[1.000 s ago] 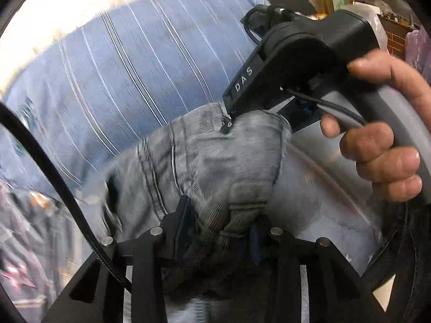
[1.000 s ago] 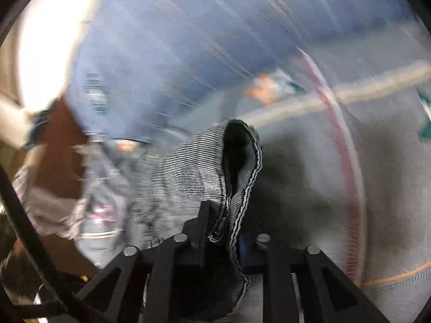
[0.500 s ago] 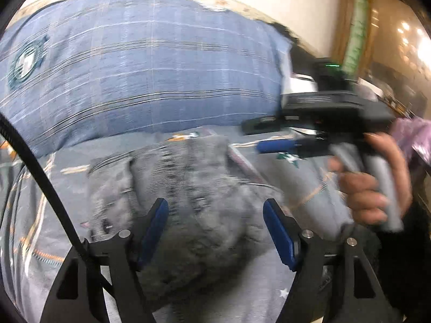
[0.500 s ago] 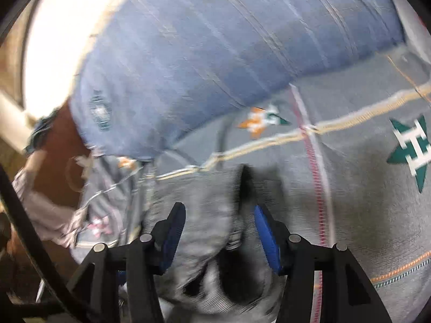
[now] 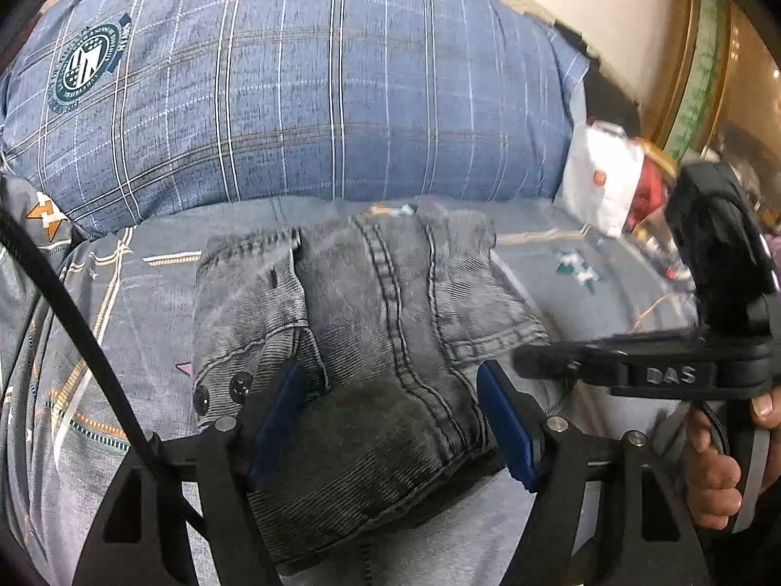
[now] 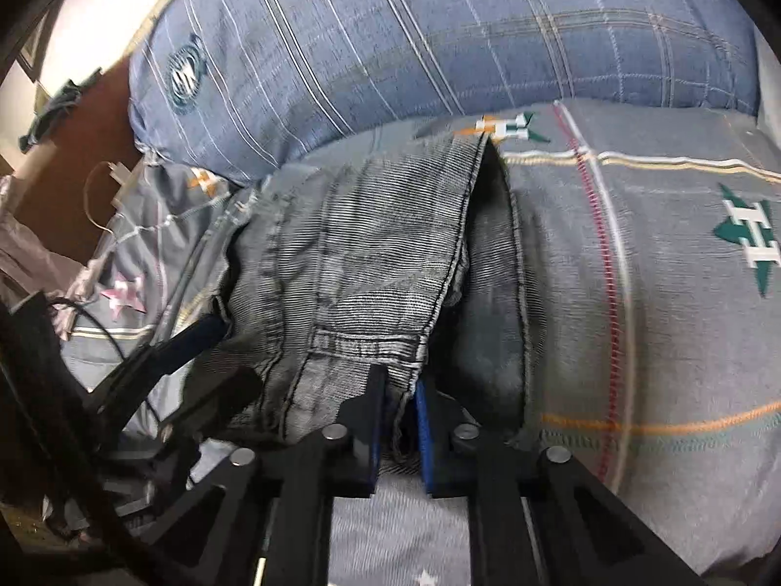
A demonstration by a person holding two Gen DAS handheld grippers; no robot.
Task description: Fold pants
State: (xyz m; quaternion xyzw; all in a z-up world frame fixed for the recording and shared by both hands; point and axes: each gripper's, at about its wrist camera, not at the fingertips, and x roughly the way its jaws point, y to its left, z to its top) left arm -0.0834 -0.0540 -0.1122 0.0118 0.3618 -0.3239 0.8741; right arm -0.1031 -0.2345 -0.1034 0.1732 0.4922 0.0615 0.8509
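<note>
Grey denim pants (image 5: 371, 342) lie folded into a thick bundle on the bed (image 5: 127, 293), just in front of a large blue plaid pillow (image 5: 293, 88) that fills the back of both views. The bed's sheet is grey with thin orange and white stripes and green star-shaped marks.

Seen from my left wrist, my left tool (image 5: 390, 410) sits over the near end of the pants with its two blue-padded fingers (image 5: 505, 422) spread wide apart, one at each side of the bundle, gripping nothing. Dark rivets and heavy double seams show on the denim between them. To the right of the pants, my right hand (image 5: 722, 469) holds the black handle of my right tool (image 5: 542, 366), which reaches in sideways to the right edge of the bundle.

Seen from my right wrist, my right tool (image 6: 398, 415) has its blue pads drawn close together, clamped on a hemmed edge of the pants at the near end. A dark open fold runs up the denim beyond it. My left tool (image 6: 195, 342) shows at the left side of the pants. Right of the pillow, a white bag (image 5: 605, 180) stands at the bed's edge.
</note>
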